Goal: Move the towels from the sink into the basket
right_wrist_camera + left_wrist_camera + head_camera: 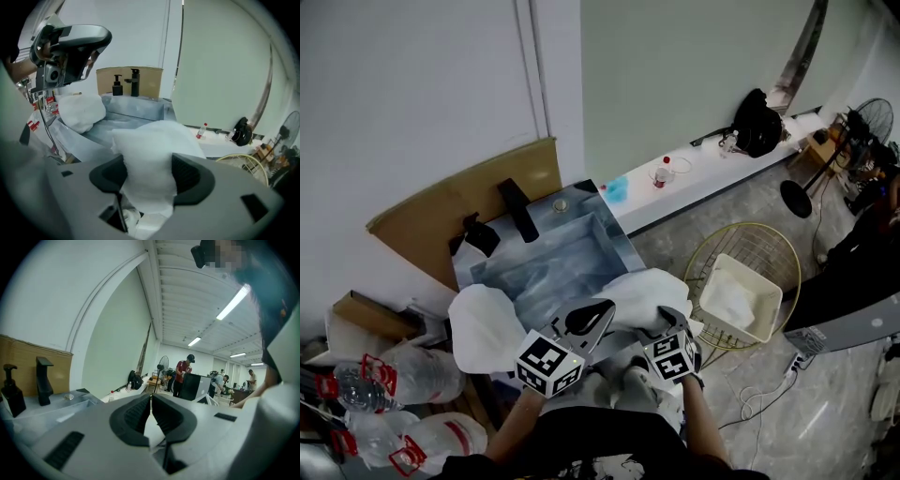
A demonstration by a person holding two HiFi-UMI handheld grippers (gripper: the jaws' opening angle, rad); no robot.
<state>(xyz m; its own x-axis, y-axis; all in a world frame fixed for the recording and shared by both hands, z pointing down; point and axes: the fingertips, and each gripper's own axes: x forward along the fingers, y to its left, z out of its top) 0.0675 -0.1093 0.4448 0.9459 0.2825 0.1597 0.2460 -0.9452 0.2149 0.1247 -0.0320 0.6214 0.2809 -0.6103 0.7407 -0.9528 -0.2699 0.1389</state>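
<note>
Right tongs [150, 165]: spread wide and pinching a fat bunch of the front towel [154, 138], with both pads against the cloth. Left tongs [151, 398]: pressed together at the tips, held about level at that towel's near edge, with a bit of white in the gap lower down; cannot tell whether pinching any cloth there.

Now biggest to smallest. Blue-grey sink [546, 267] by the wall, mostly bare inside. Round gold wire basket [748, 226] on the floor to the right, well apart from the sink, holding a white tub [756, 278] with something white in it. Front towel draped over the sink's near right corner, right under both tongs. Off to the left, the second towel [483, 326], heaped on the sink's left edge, untouched. Black tap [517, 208] and small soap bottle [476, 234] at the back.

Looks like the picking-up step for the front towel. Next: squeeze firmly, lift clear of the sink edge, swing right over the floor, and let go above the tub. Then back for the second towel. Best to watch for a trailing corner catching on the rim.
</note>
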